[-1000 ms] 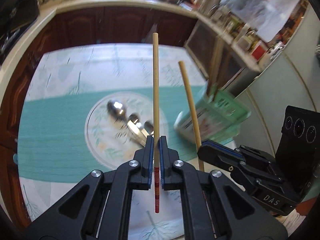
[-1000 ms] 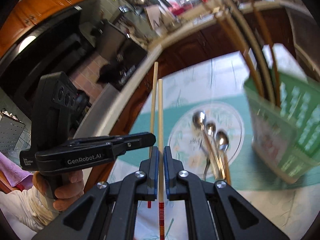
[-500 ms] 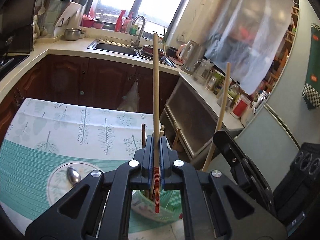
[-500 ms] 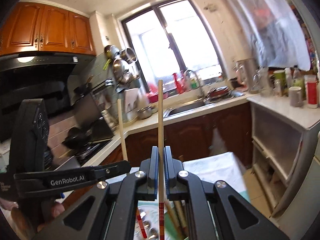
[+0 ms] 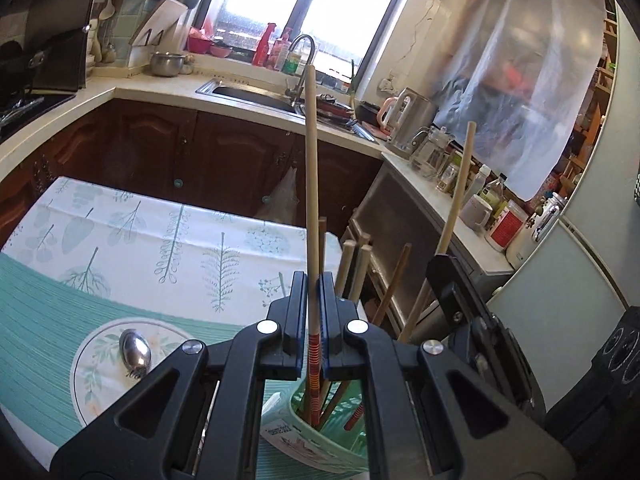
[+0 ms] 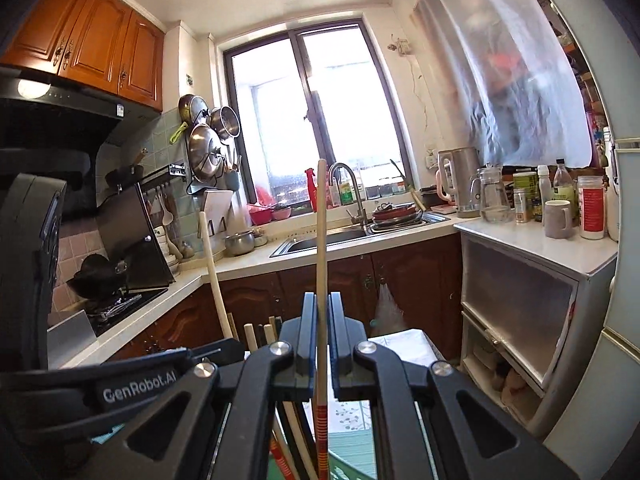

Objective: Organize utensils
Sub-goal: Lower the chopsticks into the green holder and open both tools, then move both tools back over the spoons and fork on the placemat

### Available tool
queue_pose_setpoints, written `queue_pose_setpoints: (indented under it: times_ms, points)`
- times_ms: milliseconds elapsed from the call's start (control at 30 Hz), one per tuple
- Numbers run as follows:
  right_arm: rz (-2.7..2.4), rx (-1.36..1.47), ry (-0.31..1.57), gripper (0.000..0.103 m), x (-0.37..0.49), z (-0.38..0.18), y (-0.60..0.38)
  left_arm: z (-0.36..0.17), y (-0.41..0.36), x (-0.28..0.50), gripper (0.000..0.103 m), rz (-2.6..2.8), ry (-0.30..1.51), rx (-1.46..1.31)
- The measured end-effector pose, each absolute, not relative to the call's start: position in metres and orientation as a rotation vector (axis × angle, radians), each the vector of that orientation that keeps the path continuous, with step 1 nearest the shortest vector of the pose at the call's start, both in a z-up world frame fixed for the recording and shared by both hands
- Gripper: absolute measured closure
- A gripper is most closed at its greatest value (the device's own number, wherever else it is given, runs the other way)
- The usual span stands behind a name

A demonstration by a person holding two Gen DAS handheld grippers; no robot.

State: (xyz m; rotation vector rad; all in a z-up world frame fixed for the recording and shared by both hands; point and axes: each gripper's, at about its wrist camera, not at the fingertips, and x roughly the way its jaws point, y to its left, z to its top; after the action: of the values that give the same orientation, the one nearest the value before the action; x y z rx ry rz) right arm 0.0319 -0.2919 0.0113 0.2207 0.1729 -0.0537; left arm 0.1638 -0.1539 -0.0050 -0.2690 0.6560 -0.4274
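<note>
- Left wrist view: the left tongs (image 5: 314, 312) are closed tight on a pale wooden chopstick (image 5: 311, 184), gripped near its red-striped lower end and standing nearly upright.
- The striped end of that chopstick reaches into the mouth of a green utensil holder (image 5: 304, 436) that stands on the worktop (image 5: 120, 240) just under the tongs.
- Several other chopsticks (image 5: 360, 264) already stand in the holder, leaning at slight angles.
- A spoon (image 5: 135, 350) lies on the round plate-like print left of the holder, well apart from it.
- At the right edge, the right tongs (image 5: 456, 292) show from the side, pinching a second chopstick (image 5: 456, 200) that tilts a little rightward.
- Right wrist view: the right tongs (image 6: 320, 336) are fully closed on their chopstick (image 6: 321, 248), held upright with the red-striped end down.
- Below them the tops of the stored chopsticks (image 6: 256, 334) and a bit of the green holder (image 6: 352, 468) are visible.
- The left tongs (image 6: 216, 354) sit just to the left, with their chopstick (image 6: 212, 272) rising beside them.
</note>
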Motion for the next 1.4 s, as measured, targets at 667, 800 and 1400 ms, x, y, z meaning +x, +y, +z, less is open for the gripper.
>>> queue_pose_setpoints:
  times_ms: [667,800,1400]
  points:
    - [0.137,0.323,0.531,0.089,-0.008,-0.036,-0.291,-0.074,-0.103,0.119,0.065,-0.38,1.024,-0.133]
    - [0.147,0.337,0.532,0.089,-0.021,-0.032,-0.285,-0.092,-0.078,0.106,0.065,-0.313,1.067,-0.088]
    - [0.209,0.228,0.719,0.083,-0.036,-0.072,-0.223,-0.134,0.005,0.09,0.065,-0.136,1.178,-0.045]
